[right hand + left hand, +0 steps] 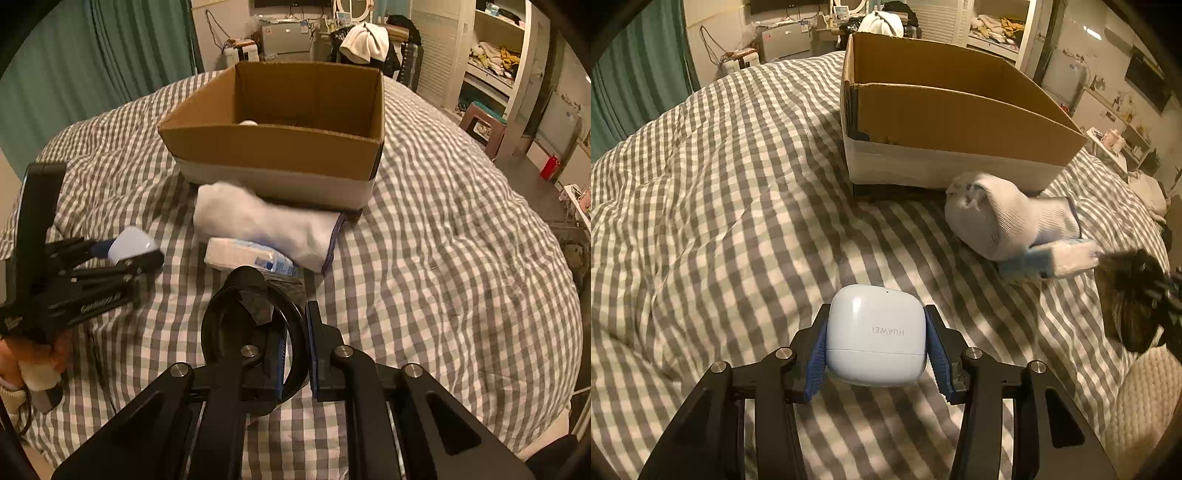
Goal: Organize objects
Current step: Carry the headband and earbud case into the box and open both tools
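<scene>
Soft checked bed (701, 184): your left tongs (875, 332) squeeze the smooth earbud case (875, 332) (slippery!), right tongs (295, 347) pinch the black ring (255, 332); either could drop short of the box (280, 147).

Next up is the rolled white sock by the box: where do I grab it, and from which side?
Grip the rolled sock across its middle from above, fingers spanning its narrow width. It lies lengthwise along the box front, tissue pack against its near side.

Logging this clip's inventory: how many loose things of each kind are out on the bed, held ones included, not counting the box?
Earbud case, in the left tool: 1
Black tape roll, in the right tool: 1
White sock bundle: 1
Tissue pack: 1
Total: 4
The box also holds something pale, too hidden to count.
</scene>
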`<state>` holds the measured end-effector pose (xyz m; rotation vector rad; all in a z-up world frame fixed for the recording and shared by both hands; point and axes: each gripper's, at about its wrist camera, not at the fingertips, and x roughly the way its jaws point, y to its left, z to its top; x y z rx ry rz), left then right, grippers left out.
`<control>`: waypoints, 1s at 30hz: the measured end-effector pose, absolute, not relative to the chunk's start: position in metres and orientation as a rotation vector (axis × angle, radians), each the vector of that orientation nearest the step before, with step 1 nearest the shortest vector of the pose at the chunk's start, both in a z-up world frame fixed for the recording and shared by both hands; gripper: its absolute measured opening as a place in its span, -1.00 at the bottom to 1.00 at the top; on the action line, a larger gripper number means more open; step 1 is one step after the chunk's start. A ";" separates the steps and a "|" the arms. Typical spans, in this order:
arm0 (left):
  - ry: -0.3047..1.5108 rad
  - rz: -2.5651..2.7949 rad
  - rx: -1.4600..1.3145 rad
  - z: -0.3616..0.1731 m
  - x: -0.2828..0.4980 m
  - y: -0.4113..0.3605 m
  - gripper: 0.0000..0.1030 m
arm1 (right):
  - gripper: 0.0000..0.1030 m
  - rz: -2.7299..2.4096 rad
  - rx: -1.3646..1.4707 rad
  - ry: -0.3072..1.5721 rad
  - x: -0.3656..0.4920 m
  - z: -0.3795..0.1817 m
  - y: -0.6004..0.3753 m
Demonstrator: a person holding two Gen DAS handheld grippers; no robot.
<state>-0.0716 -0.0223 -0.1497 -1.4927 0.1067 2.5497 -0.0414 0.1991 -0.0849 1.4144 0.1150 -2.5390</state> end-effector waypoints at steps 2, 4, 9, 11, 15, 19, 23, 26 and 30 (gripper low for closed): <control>0.113 2.552 -1.485 -0.145 -0.064 -0.022 -0.05 | -0.82 -2.547 1.397 0.113 -0.041 -0.082 0.200; 0.103 2.552 -1.470 -0.139 -0.054 -0.018 -0.05 | -0.82 -2.553 1.378 0.114 -0.040 -0.077 0.199; 0.099 2.542 -1.418 -0.118 -0.040 -0.008 -0.05 | -0.82 -2.584 1.324 0.128 -0.037 -0.061 0.196; 0.093 2.537 -1.396 -0.109 -0.037 -0.006 -0.05 | -0.82 -2.601 1.299 0.133 -0.035 -0.054 0.196; 0.084 2.546 -1.338 -0.088 -0.031 0.000 -0.05 | -0.81 -2.619 1.263 0.139 -0.031 -0.041 0.193; 0.075 2.572 -1.269 -0.064 -0.033 0.002 -0.05 | -0.82 -2.638 1.212 0.138 -0.029 -0.026 0.191; 0.060 2.582 -1.248 -0.050 -0.041 -0.001 -0.05 | -0.82 -2.651 1.171 0.115 -0.034 -0.012 0.188; 0.034 2.585 -1.241 -0.042 -0.053 -0.005 -0.05 | -0.82 -2.658 1.137 0.107 -0.038 -0.002 0.183; 0.015 2.592 -1.219 -0.031 -0.071 -0.009 -0.05 | -0.82 -2.665 1.095 0.111 -0.048 0.012 0.175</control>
